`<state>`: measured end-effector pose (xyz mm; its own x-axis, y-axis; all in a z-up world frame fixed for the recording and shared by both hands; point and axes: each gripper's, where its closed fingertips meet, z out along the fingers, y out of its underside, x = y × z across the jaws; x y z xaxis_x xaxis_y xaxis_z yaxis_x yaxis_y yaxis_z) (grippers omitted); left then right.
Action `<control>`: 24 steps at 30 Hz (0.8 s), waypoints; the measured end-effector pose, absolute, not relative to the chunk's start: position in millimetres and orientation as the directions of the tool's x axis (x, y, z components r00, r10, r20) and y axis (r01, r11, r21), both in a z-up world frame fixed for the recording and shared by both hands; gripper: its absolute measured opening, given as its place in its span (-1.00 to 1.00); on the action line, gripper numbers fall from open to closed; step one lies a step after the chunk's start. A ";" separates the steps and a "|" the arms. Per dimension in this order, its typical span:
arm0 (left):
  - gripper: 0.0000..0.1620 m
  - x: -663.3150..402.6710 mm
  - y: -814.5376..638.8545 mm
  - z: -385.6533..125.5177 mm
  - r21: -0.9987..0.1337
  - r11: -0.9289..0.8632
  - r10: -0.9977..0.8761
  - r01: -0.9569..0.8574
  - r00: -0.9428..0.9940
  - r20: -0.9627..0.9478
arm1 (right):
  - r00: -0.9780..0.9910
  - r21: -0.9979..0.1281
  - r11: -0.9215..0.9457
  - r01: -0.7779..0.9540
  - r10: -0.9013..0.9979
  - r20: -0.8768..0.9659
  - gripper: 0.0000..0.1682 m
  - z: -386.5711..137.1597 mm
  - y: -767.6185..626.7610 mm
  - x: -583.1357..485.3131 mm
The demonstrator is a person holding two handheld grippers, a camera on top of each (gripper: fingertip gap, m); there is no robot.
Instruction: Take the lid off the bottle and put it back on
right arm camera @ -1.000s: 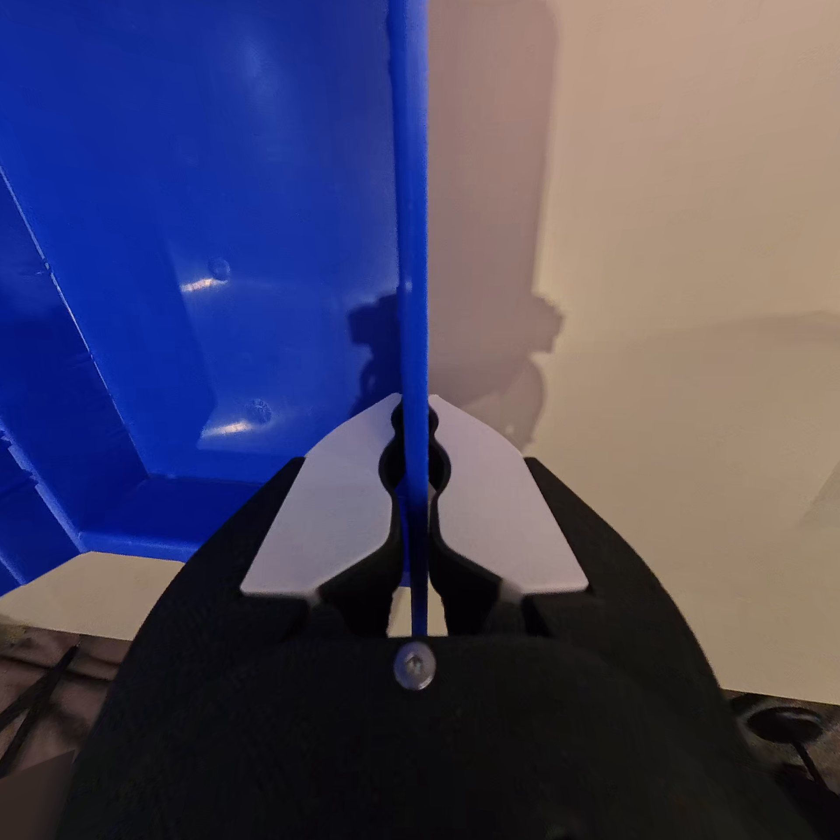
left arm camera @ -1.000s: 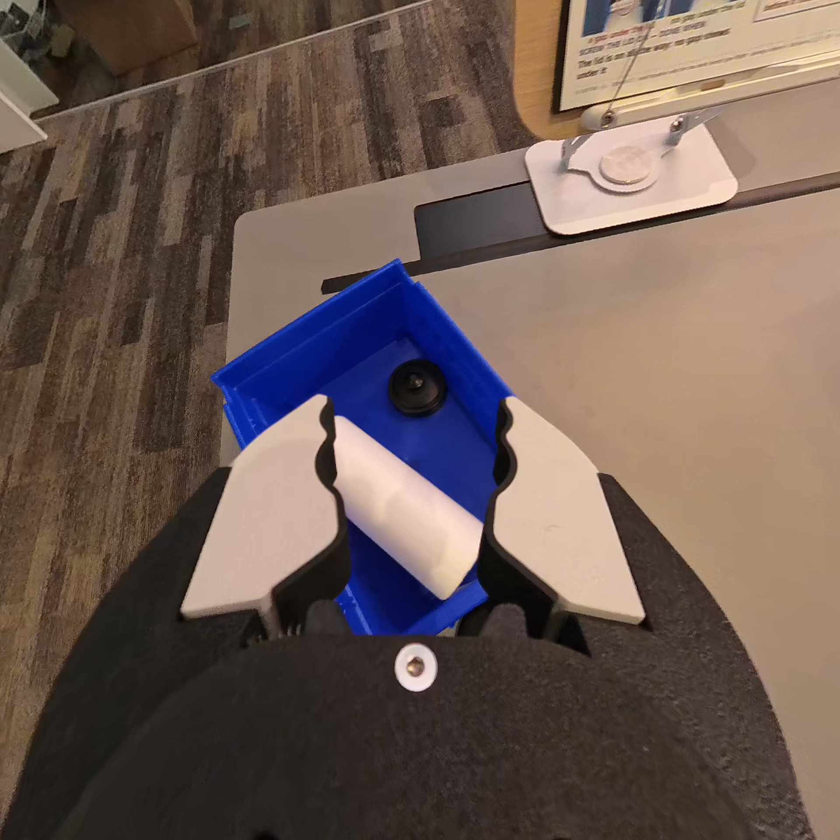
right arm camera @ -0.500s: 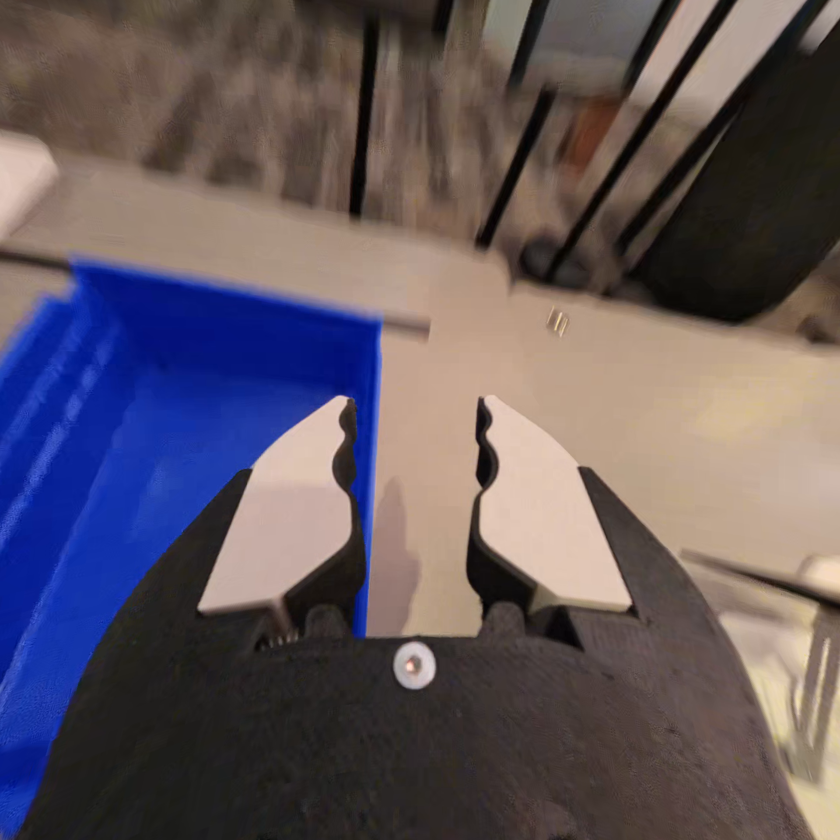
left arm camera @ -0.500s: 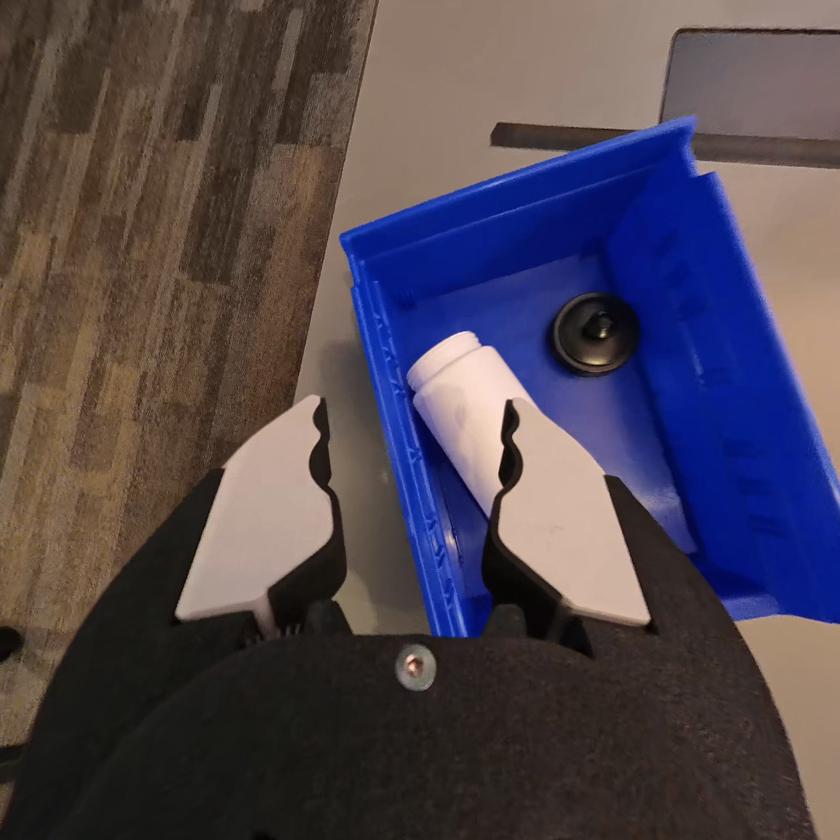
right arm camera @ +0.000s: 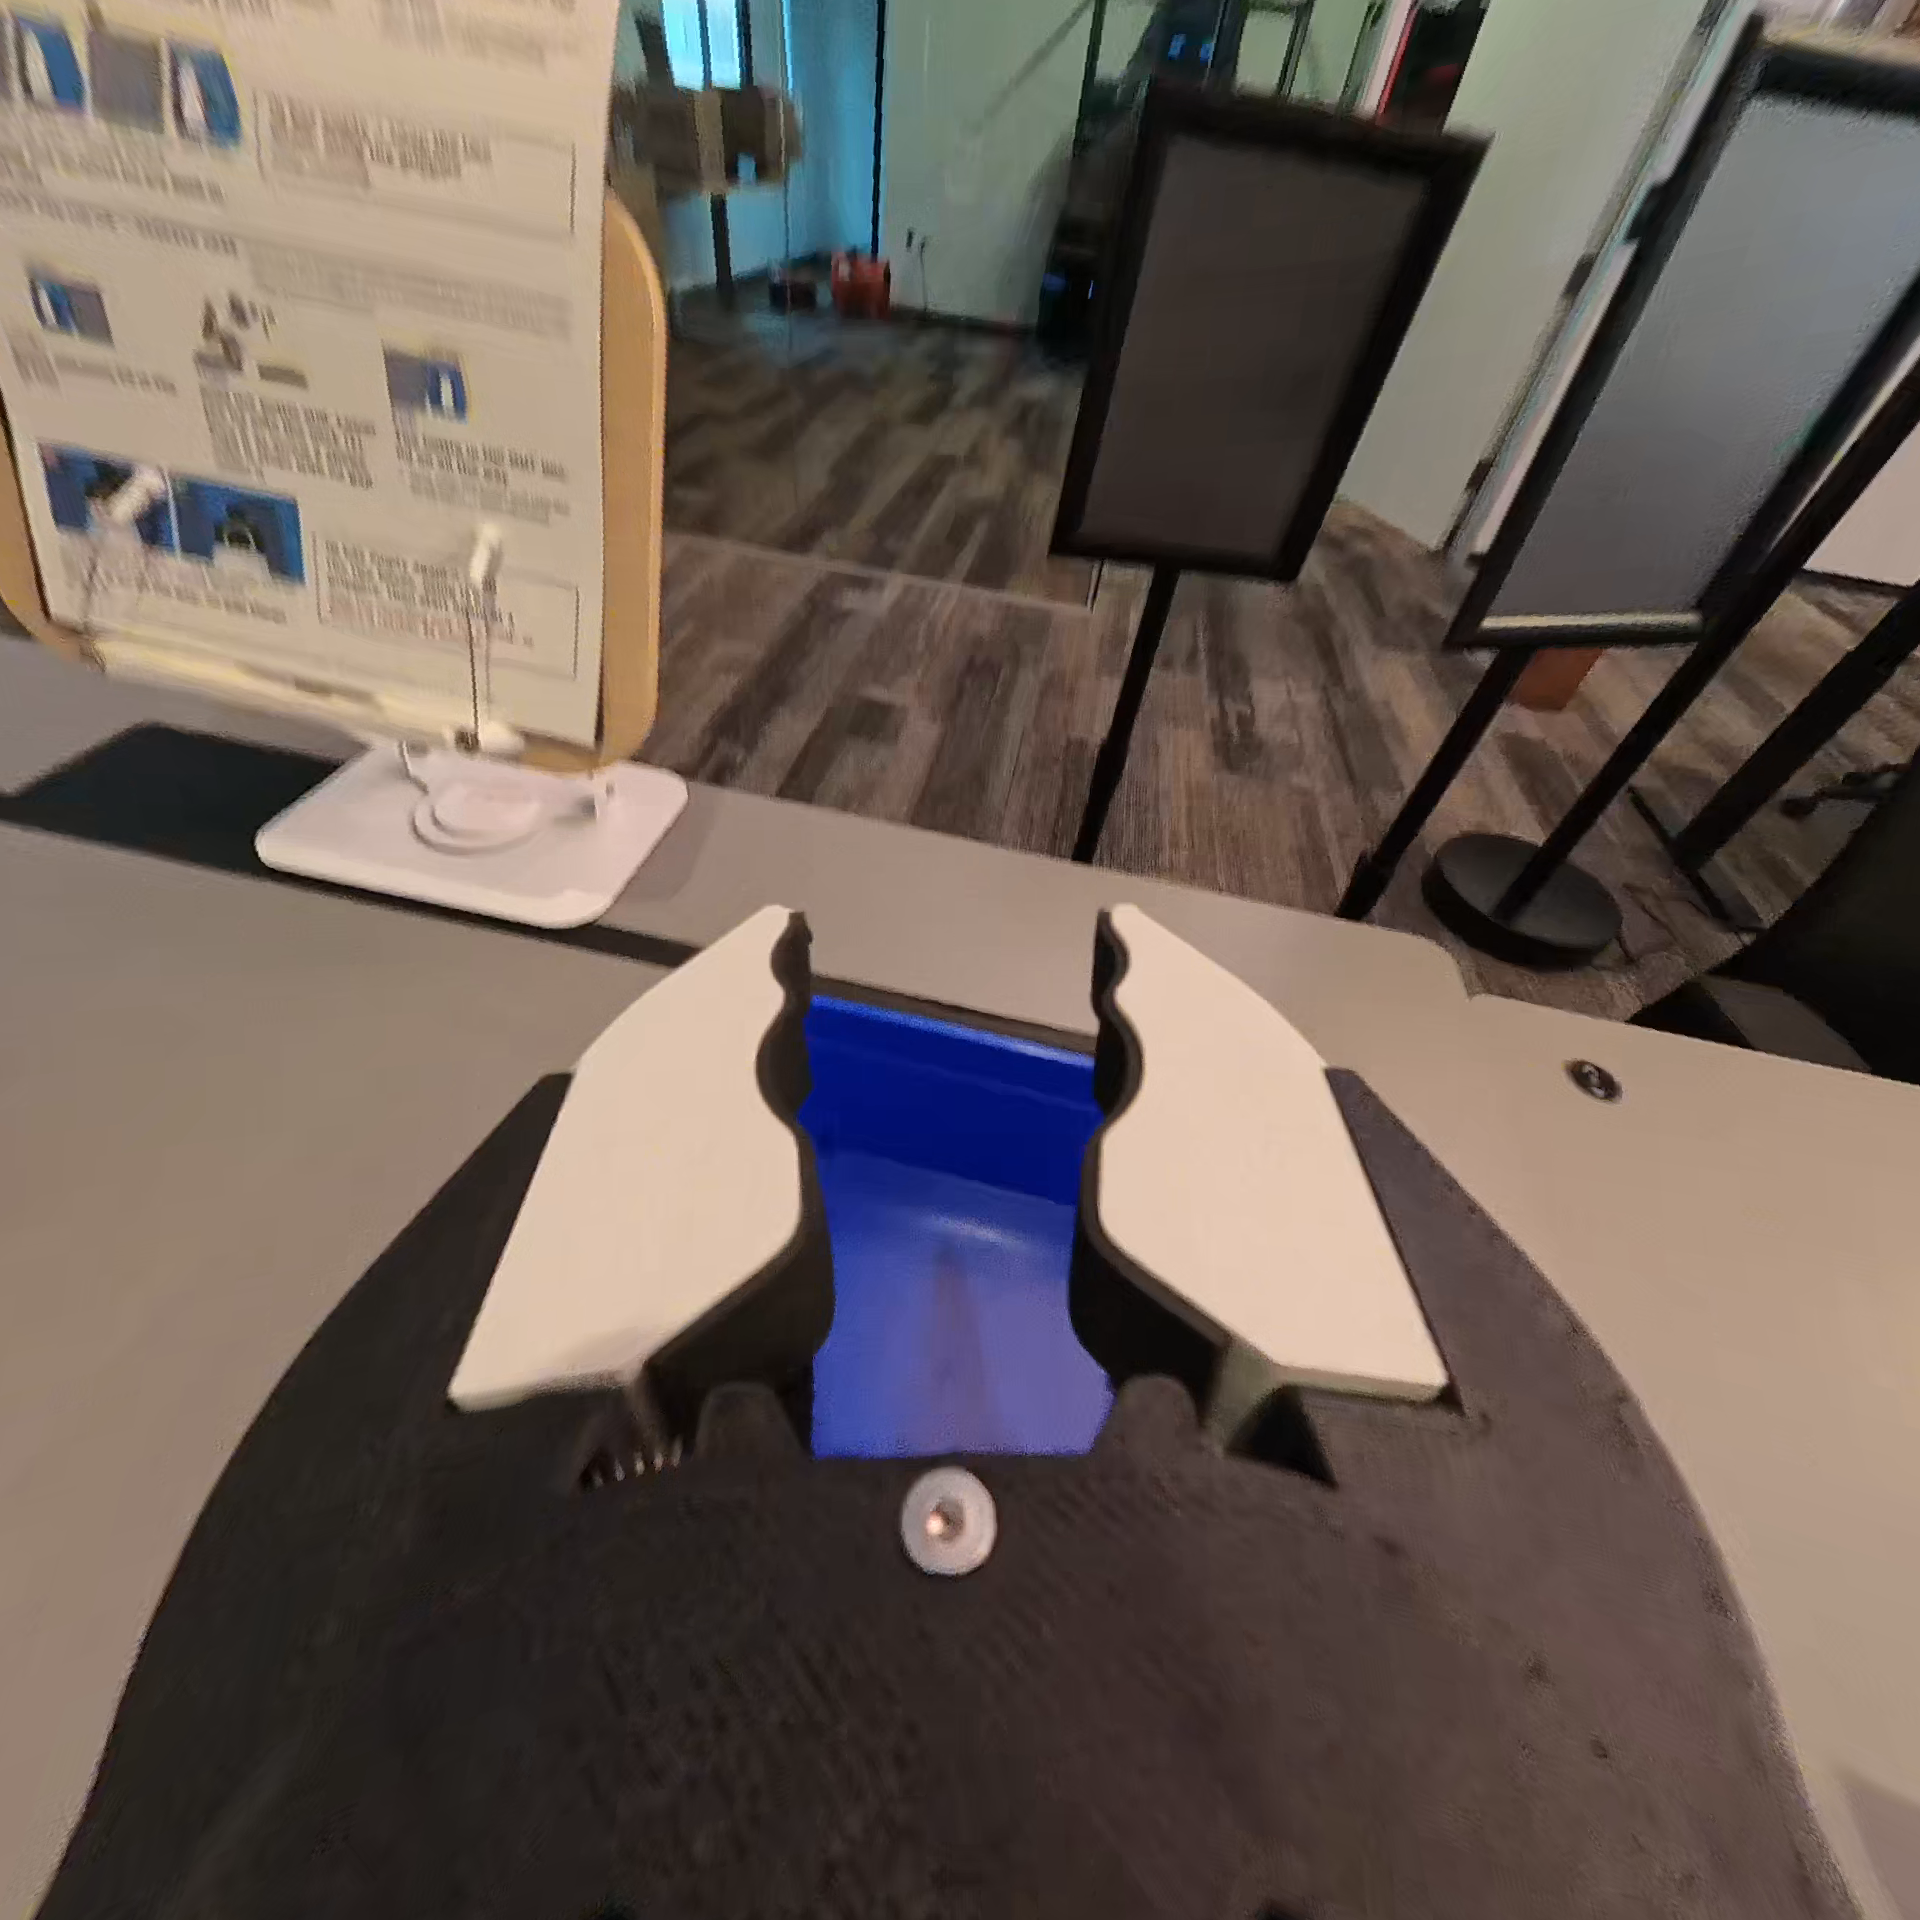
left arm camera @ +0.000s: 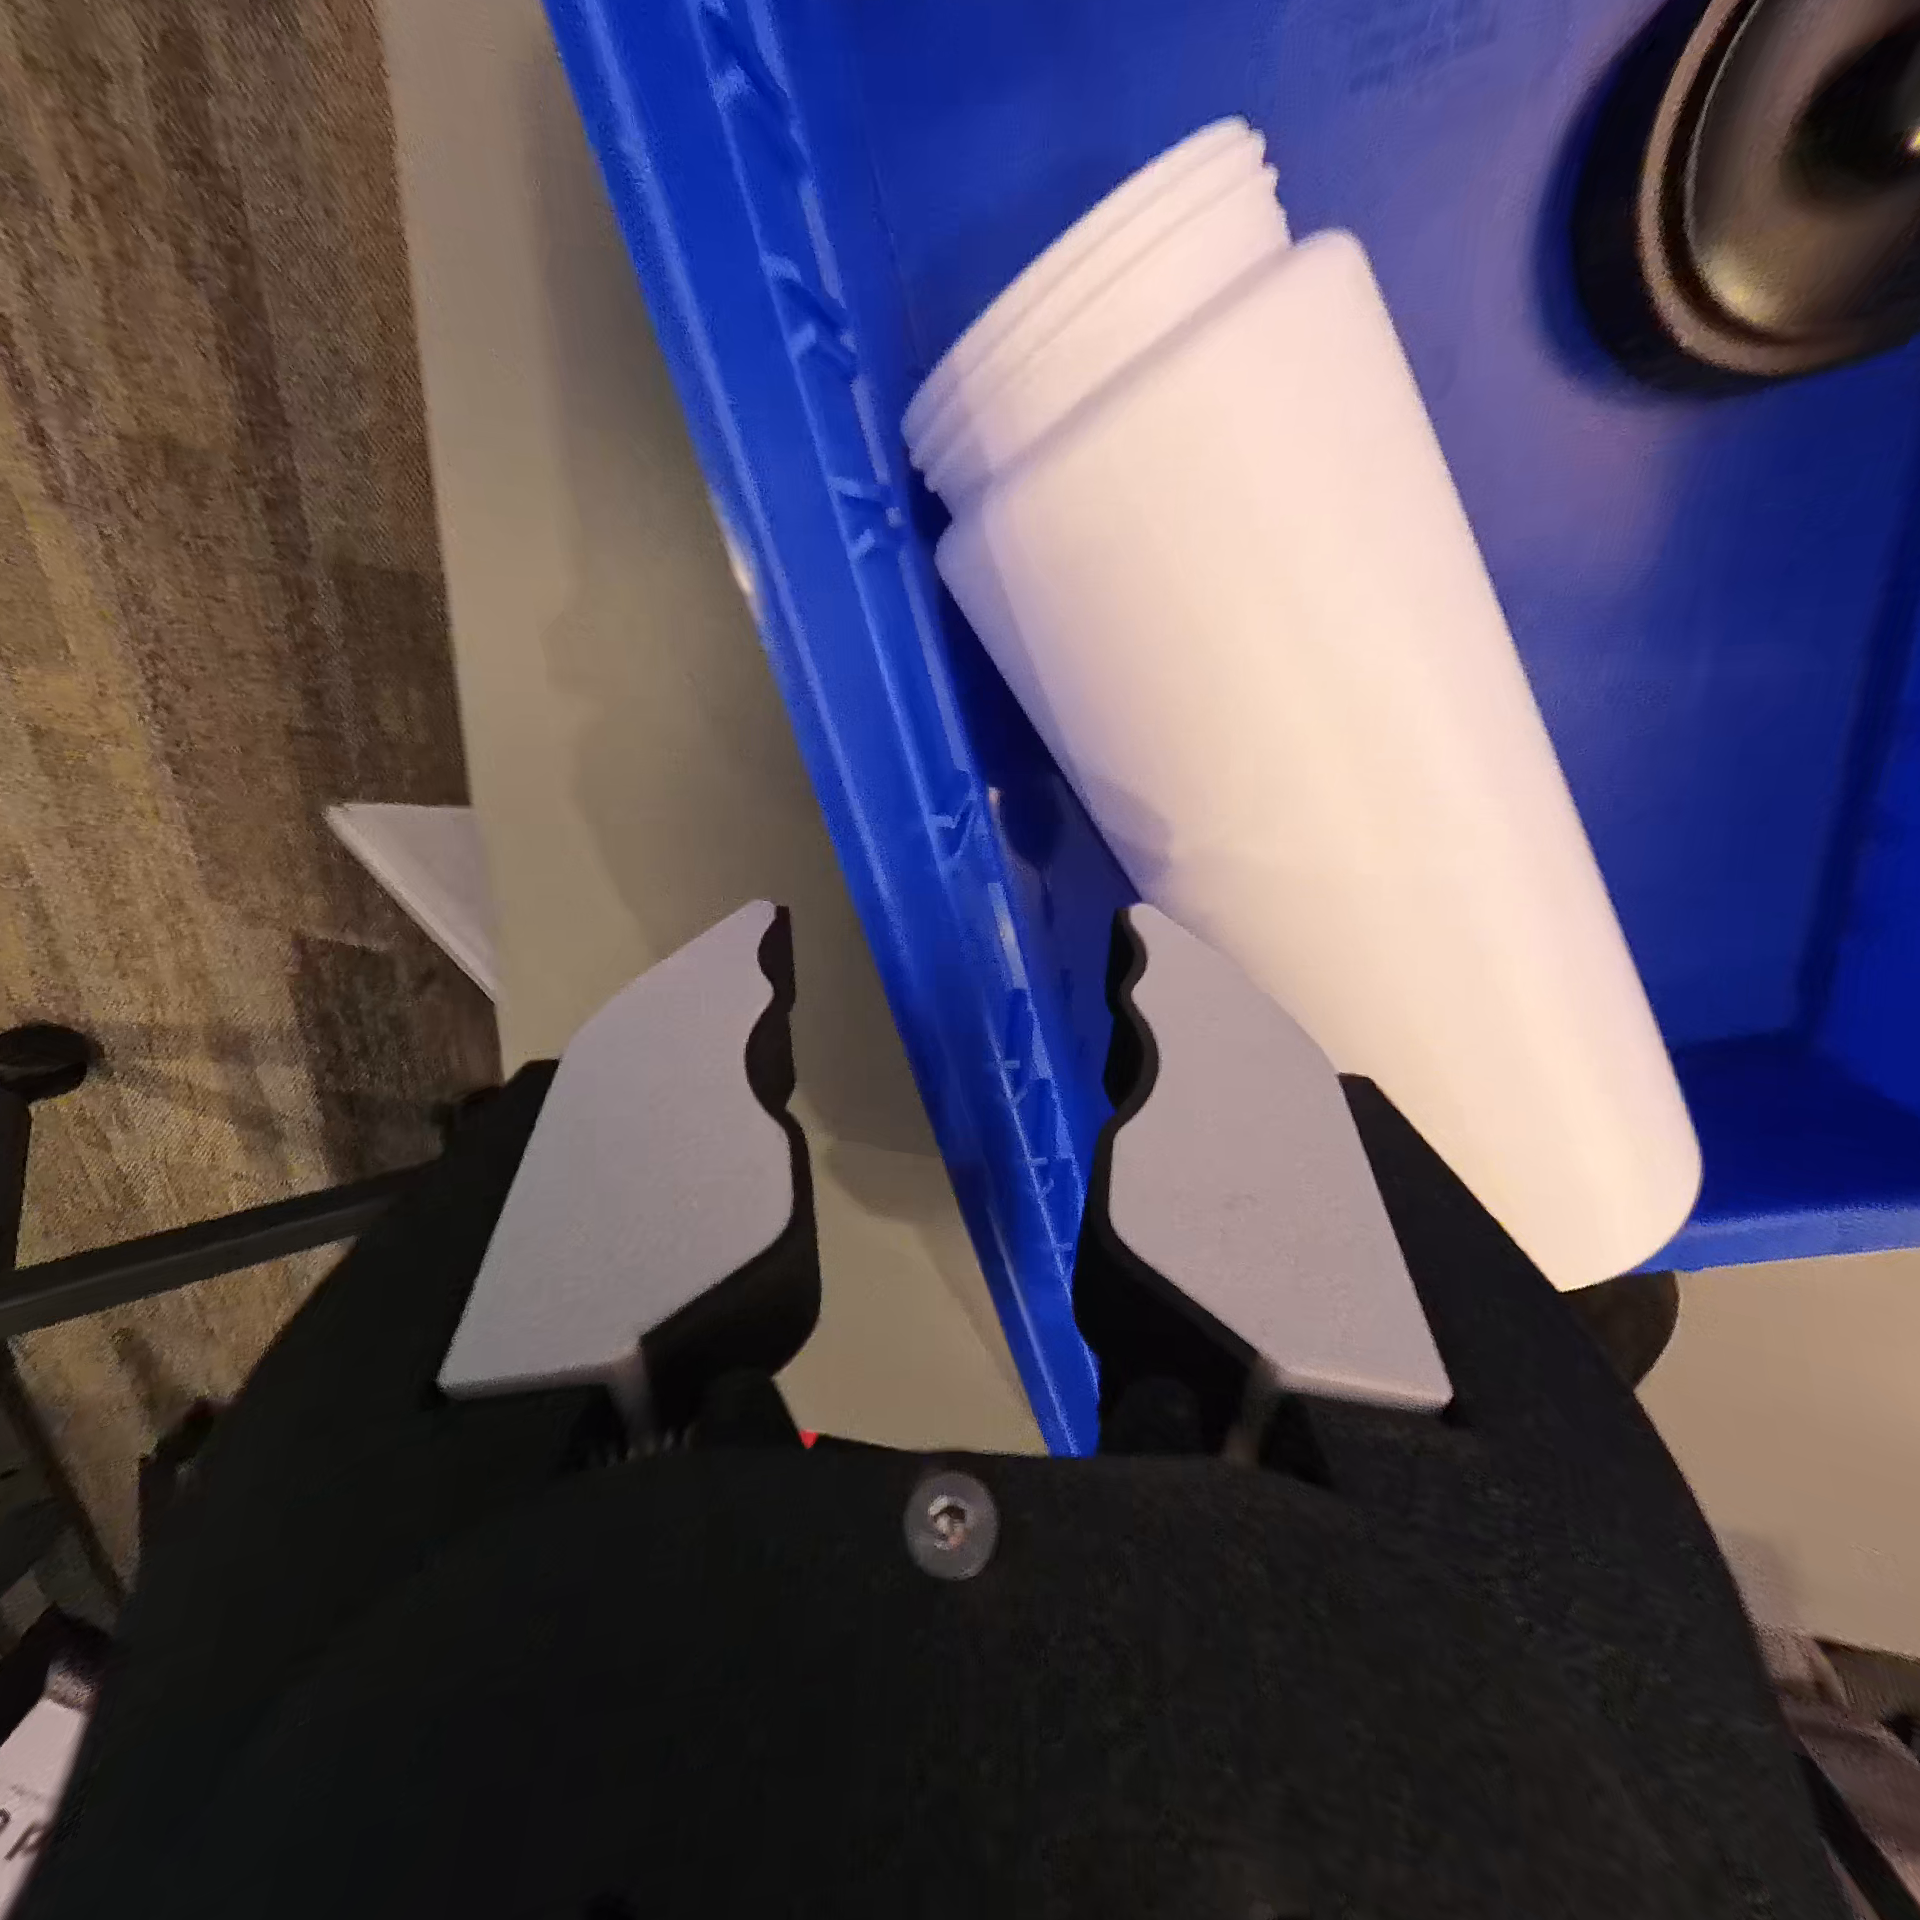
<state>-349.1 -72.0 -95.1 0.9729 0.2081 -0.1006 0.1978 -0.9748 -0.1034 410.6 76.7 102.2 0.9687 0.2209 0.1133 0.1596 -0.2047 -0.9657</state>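
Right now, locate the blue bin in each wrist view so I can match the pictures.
Left wrist view: the bin fills the upper right; its side wall runs down between the open left tool's fingers.
Right wrist view: only a strip of the bin shows, between the open right tool's fingers.
Shared landmark: the table.

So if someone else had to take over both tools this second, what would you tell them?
Left tool: open, its fingers either side of the blue plastic bin's side wall, not clamped.
Right tool: open, empty, above the bin.
White plastic bottle: lying on its side in the bin against that wall, threaded neck bare.
Round black lid: loose on the bin floor beyond the bottle.
Done: lid is off.
Left: pick up bottle and lid, screw the lid back on.
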 end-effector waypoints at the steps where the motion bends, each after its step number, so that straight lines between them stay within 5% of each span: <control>1: -0.31 -346.4 -73.8 -100.1 -0.072 -0.979 0.199 0.193 0.976 -0.089 | 0.966 -0.957 -0.229 0.180 0.227 0.128 -0.36 96.1 78.2 408.7; 6: -0.48 -349.7 -68.9 -118.5 -0.013 -0.989 0.151 0.150 0.983 -0.104 | 0.946 -0.955 -0.230 0.190 0.305 0.114 -0.36 86.9 84.2 392.6; 7: -0.64 -354.7 -65.5 -118.0 -0.029 -0.990 0.142 0.140 0.981 -0.132 | 0.941 -0.956 -0.232 0.179 0.323 0.098 -0.36 85.1 85.5 389.5; 14: -0.82 -336.0 -18.0 -117.7 -0.207 -0.977 -0.042 -0.051 0.998 -0.052 | 0.928 -0.944 -0.290 0.156 0.370 0.040 -0.37 67.7 91.8 379.4; 24: -0.85 -307.5 23.3 -116.7 -0.339 -0.921 -0.187 -0.192 0.981 -0.048 | 0.917 -0.905 -0.358 0.229 0.392 0.077 -0.36 46.2 95.0 367.7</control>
<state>-307.5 23.3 -116.7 0.9813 -0.1865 -0.0477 -0.1916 -0.9212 -0.3387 367.7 95.0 46.2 0.9168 0.3918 0.0772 0.2293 -0.3582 -0.9051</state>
